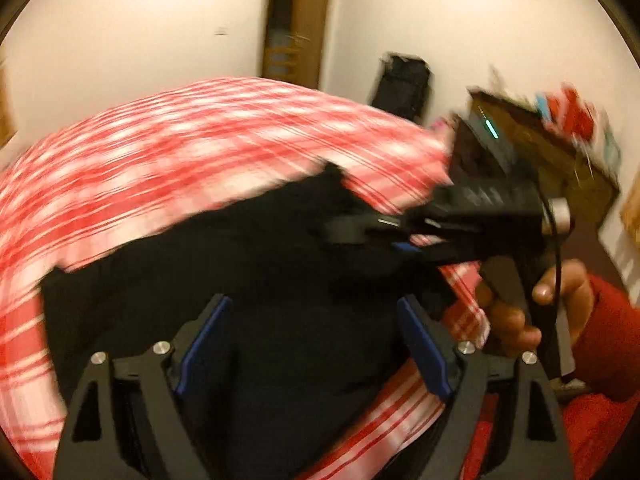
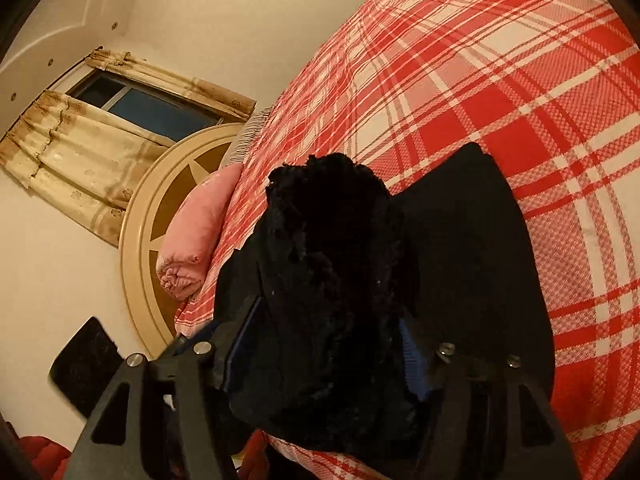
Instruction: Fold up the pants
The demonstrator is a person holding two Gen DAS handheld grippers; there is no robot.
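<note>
Pants (image 2: 340, 280) — bunched between right tool (image 2: 320, 344) pads, on bedspread (image 2: 520, 100)

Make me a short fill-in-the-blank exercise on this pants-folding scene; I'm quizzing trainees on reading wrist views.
1. The pants lying on the bedspread are ____ in colour.
2. The bedspread has a red and white ____ pattern.
3. The pillow by the headboard is ____.
4. The left tongs stand ____ over the dark fabric.

Missing words: black; plaid; pink; open

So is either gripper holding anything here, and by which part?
The right gripper has a bunched fuzzy end of the black pants between its fingers. The left gripper is open, holding nothing.
</note>
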